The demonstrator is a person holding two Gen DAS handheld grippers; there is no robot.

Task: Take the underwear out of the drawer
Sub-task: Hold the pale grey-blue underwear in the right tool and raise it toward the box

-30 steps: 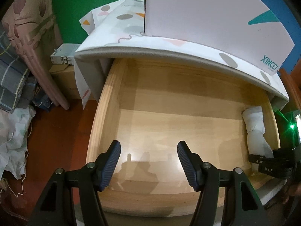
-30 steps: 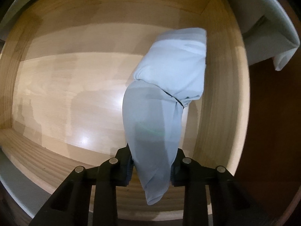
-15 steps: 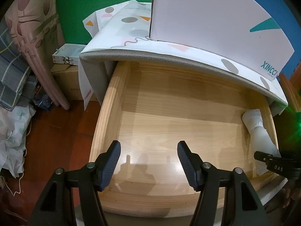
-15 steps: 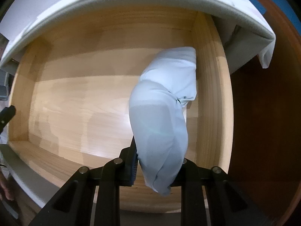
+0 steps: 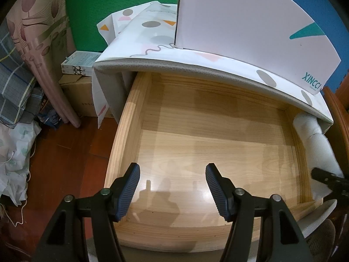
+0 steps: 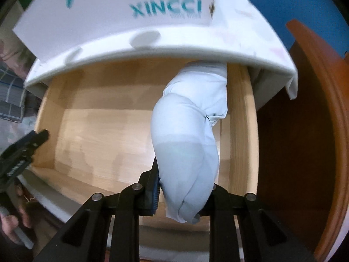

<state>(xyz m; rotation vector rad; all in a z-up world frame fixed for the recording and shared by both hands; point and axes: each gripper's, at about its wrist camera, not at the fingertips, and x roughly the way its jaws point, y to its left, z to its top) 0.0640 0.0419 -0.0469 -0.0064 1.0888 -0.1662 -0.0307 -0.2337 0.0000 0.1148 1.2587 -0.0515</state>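
Observation:
A pale blue-white roll of underwear hangs from my right gripper, which is shut on its near end; the far end still reaches down by the right wall of the open wooden drawer. In the left wrist view the same underwear shows at the drawer's right edge, with a black tip of the right gripper beside it. My left gripper hovers open over the front of the drawer, nothing between its blue pads.
A white tabletop with a patterned cover overhangs the drawer's back, bearing a white XINCCI box. Cardboard boxes, curtain and bundled cloth stand on the red-brown floor at left. A brown wooden panel rises at right. A person's hand shows lower left.
My right gripper has risen with the underwear, drawing it up out of the drawer; more of the tabletop and box now shows. The left gripper has stayed in place, still open.

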